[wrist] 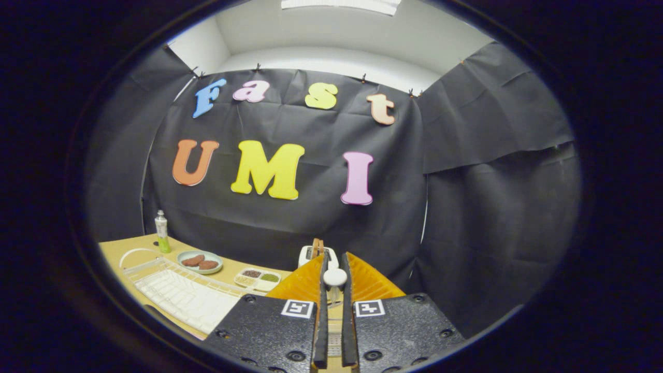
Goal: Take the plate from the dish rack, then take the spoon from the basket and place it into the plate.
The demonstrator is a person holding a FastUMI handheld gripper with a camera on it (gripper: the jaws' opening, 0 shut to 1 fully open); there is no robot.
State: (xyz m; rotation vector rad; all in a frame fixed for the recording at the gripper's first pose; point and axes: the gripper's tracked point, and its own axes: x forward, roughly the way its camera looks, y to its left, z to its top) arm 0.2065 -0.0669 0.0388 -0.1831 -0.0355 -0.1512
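spoon in my gripper (335, 282), lifted above the table (116, 248).
my fingers are drawn in narrow and pinch the spoon (335, 277) from both sides, its pale round end poking up between the tips. dish rack (176, 292) lies along the table's near edge, off to the side of my fingers, white and wire-rimmed. a plate (200, 261) with two brown pieces sits just behind the rack, a bottle (162, 231) near the far corner, a divided tray (257, 278) beside the plate. can't make out the basket.

dish rack (181, 295) 1 | bottle (162, 231) 1 | plate (200, 261) 1 | divided tray (257, 279) 1 | spoon (334, 278) 1
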